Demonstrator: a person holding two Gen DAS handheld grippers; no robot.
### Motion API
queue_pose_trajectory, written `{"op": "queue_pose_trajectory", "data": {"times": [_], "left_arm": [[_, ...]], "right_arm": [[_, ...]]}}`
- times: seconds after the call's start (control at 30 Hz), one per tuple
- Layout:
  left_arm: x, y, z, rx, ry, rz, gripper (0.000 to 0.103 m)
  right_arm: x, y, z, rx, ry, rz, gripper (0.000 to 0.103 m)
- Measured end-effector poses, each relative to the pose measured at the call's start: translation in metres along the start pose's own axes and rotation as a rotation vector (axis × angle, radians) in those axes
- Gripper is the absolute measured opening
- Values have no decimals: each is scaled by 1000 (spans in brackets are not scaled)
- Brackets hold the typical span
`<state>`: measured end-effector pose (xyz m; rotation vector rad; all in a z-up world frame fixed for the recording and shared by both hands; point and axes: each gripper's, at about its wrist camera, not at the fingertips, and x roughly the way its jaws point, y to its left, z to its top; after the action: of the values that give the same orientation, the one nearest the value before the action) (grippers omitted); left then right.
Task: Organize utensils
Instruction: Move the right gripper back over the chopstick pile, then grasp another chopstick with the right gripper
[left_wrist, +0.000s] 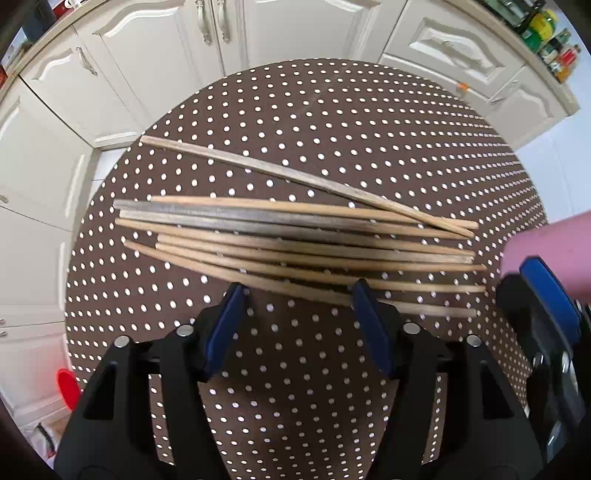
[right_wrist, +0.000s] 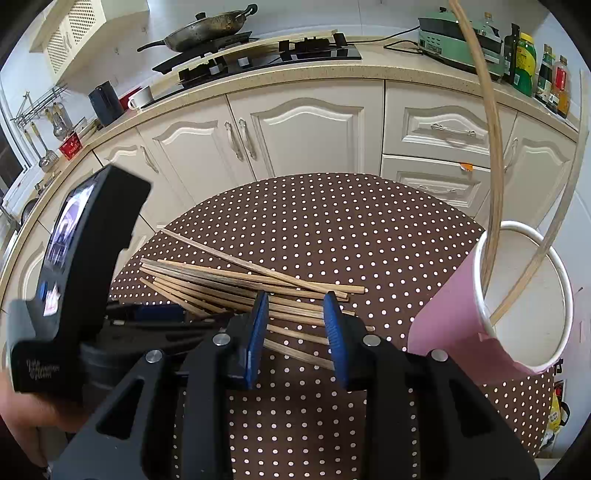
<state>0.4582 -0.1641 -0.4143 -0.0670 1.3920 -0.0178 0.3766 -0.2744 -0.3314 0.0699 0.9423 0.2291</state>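
Lying flat, chopsticks (left_wrist: 295, 243) run left-right across dotted table (left_wrist: 332, 129).

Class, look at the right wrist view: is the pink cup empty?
No: two chopsticks already stand inside the pink cup, leaning against its white rim.

Both tongs point downward, left tongs (left_wrist: 297, 295) gaping, right tongs (right_wrist: 295, 306) narrower, empty.

Bright, even daylight; edges warped, perhaps blurred.
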Motion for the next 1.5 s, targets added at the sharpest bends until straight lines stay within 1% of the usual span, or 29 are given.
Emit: {"op": "queue_pose_trajectory", "data": {"times": [0.07, 0.13, 0.2, 0.27, 0.33, 0.37, 0.43, 0.6, 0.77, 0.83, 0.87, 0.97, 1.0, 1.03, 1.07, 1.13, 1.23, 1.3, 1.37, 1.4, 1.5], "left_arm": [[1, -5, 4, -22, 18, 0, 64], [2, -8, 5, -13, 21, -3, 61], [1, -9, 5, 10, 15, -2, 55], [-1, -6, 4, 12, 21, -20, 42], [-1, 0, 5, 15, 25, -37, 35], [-2, 3, 5, 13, 31, -39, 34], [-4, 24, 0, 5, 38, -47, 31], [-5, 47, -7, -11, 55, -52, 31], [-4, 71, -18, -26, 44, -93, 30], [-4, 78, -22, -17, 42, -106, 29], [-4, 78, -25, -6, 40, -109, 29], [-5, 74, -29, 34, 36, -129, 25], [-6, 79, -28, 43, 38, -139, 24], [-6, 77, -30, 52, 42, -156, 21], [-8, 78, -34, 60, 48, -172, 18], [-7, 76, -36, 86, 60, -195, 16], [-9, 78, -38, 62, 70, -198, 16], [-14, 86, -38, 3, 56, -209, 16], [-18, 94, -37, -37, 47, -232, 16], [-17, 96, -35, -48, 50, -215, 16], [-11, 102, -33, -73, 66, -208, 16]], "right_arm": [[1, -2, 0, 9, 6, 0, 30], [2, -1, 0, 6, 8, 0, 30], [2, -1, 0, 0, 12, 8, 31], [4, 0, 0, -7, 19, 13, 31], [8, 1, 0, -14, 31, 25, 32], [11, 2, 0, -19, 39, 31, 32], [17, 5, -1, -39, 61, 40, 32], [35, 17, -1, -125, 112, 62, 32], [55, 30, -3, -217, 166, 80, 32], [62, 31, -6, -234, 193, 86, 32], [62, 31, -7, -242, 188, 86, 32], [61, 29, -9, -226, 205, 106, 32], [60, 29, -10, -219, 212, 112, 33], [58, 29, -11, -211, 225, 124, 33], [57, 29, -13, -204, 242, 135, 33], [58, 30, -21, -177, 311, 170, 32], [50, 33, -28, -170, 309, 173, 32], [42, 34, -24, -172, 262, 168, 32], [42, 34, -19, -191, 245, 148, 32], [43, 35, -16, -204, 238, 141, 32], [49, 38, -7, -243, 226, 133, 32]]}}
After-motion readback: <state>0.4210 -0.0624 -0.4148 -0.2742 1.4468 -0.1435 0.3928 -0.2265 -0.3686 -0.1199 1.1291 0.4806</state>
